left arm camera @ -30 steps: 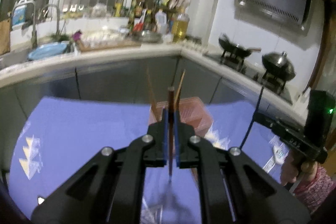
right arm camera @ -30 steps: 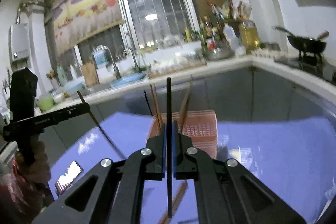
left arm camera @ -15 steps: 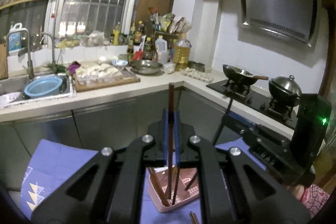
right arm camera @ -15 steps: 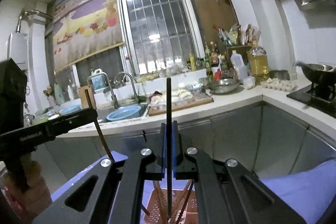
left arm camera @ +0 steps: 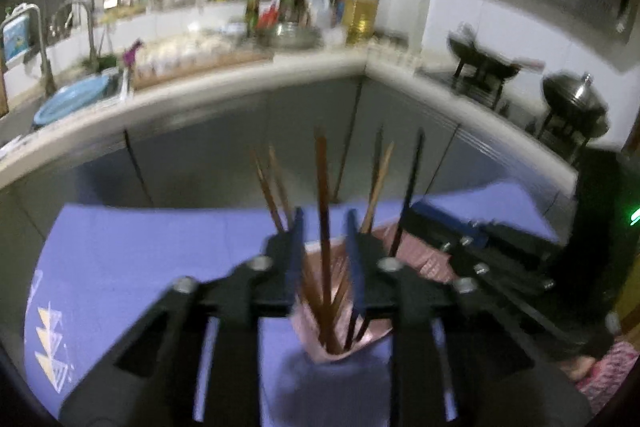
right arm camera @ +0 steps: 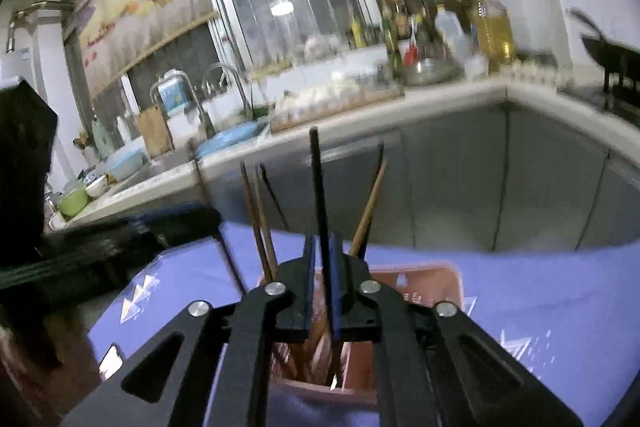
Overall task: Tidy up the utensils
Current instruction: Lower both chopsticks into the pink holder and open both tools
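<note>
A pink perforated utensil holder (left arm camera: 420, 255) stands on the blue tablecloth with several chopsticks upright in it. My left gripper (left arm camera: 325, 227) hangs just over it. Its jaws are opening, and a brown chopstick (left arm camera: 322, 187) stands between them, free of the pads, with its lower end down in the holder. From the right wrist, the holder (right arm camera: 424, 287) lies just below my right gripper (right arm camera: 322, 247). Those jaws are opening too, with a black chopstick (right arm camera: 318, 179) between them, close to the right pad and reaching into the holder. Both views are blurred by motion.
The blue tablecloth (left arm camera: 140, 259) covers the table around the holder. A phone (right arm camera: 114, 361) lies on it at the left. Behind runs an L-shaped kitchen counter (left arm camera: 248, 75) with a sink, bottles and woks. A person's hand holds the other gripper at each view's edge.
Both grippers came forward and down over the pink holder. Each chopstick, clamped before, now stands in the holder with the jaws parted around it.
</note>
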